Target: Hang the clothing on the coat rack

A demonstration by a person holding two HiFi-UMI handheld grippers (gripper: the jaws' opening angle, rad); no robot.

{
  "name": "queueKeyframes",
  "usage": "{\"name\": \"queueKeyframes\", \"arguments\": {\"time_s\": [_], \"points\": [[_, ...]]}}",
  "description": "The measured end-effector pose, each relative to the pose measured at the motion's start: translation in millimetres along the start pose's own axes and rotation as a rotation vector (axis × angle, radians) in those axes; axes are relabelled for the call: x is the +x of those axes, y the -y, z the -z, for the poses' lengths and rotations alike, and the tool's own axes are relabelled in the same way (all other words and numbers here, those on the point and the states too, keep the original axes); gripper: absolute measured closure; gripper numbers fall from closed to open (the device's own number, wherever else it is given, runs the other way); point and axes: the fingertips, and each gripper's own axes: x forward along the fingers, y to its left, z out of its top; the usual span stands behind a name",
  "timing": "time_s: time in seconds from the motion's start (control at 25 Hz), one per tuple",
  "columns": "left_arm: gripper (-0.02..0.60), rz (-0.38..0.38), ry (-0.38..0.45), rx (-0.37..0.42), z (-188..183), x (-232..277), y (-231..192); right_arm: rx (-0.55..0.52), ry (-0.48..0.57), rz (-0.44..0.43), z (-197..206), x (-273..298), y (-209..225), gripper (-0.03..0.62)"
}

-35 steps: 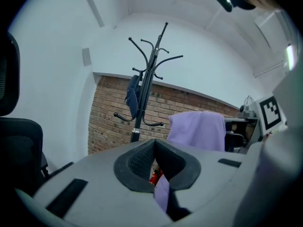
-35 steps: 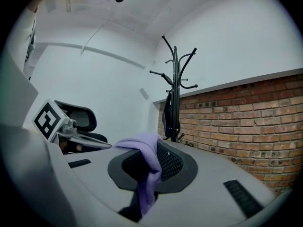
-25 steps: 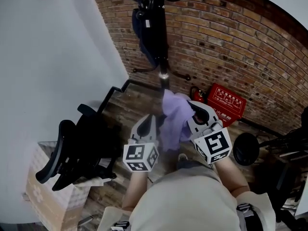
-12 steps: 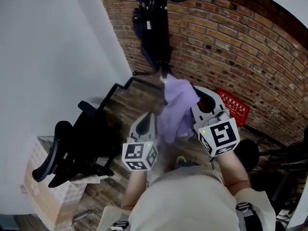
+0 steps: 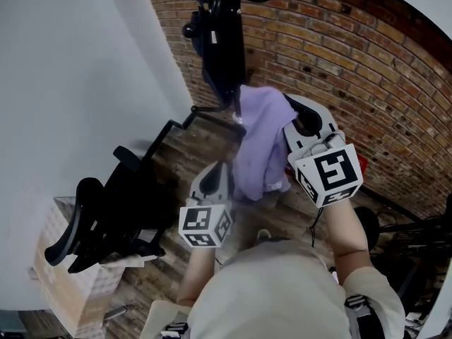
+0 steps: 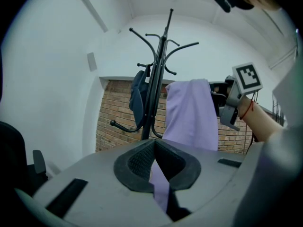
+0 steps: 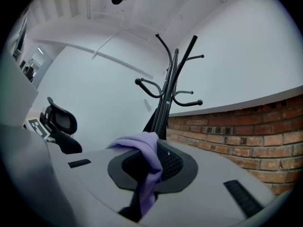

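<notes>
both of your grippers are closed on the light purple soft fabric garment [image 5: 260, 141]. the left gripper [image 6: 155, 144] has its jaws pressed nearly together on a narrow strip of the lower edge, which runs down between the pads. the right gripper [image 7: 150, 156] pinches a bunched fold at the top, with cloth spilling over one pad and trailing below the jaws. this two-point hold appears intended to keep the garment spread between a high grip and a low one, so that the top can be offered to a hook while the bottom does not swing. ahead of both sets of jaws stands the black metal coat rack [image 6: 157, 82] with curved hooks; a dark blue hanging item [image 6: 138, 96] occupies one hook. beyond the left jaws the garment hangs as a smooth, limp panel beside the pole, not yet on any hook.
</notes>
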Motion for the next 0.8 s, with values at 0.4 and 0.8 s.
{"name": "queueKeyframes", "arguments": {"time_s": [0.4, 0.8], "points": [[0.578, -0.02, -0.001, -0.005, 1, 14, 0, -0.074, 0.021, 0.038, -19, 36, 50, 0.576], [0.578, -0.046, -0.001, -0.013, 1, 25, -1, -0.097, -0.056, 0.005, 17, 72, 64, 0.576]]}}
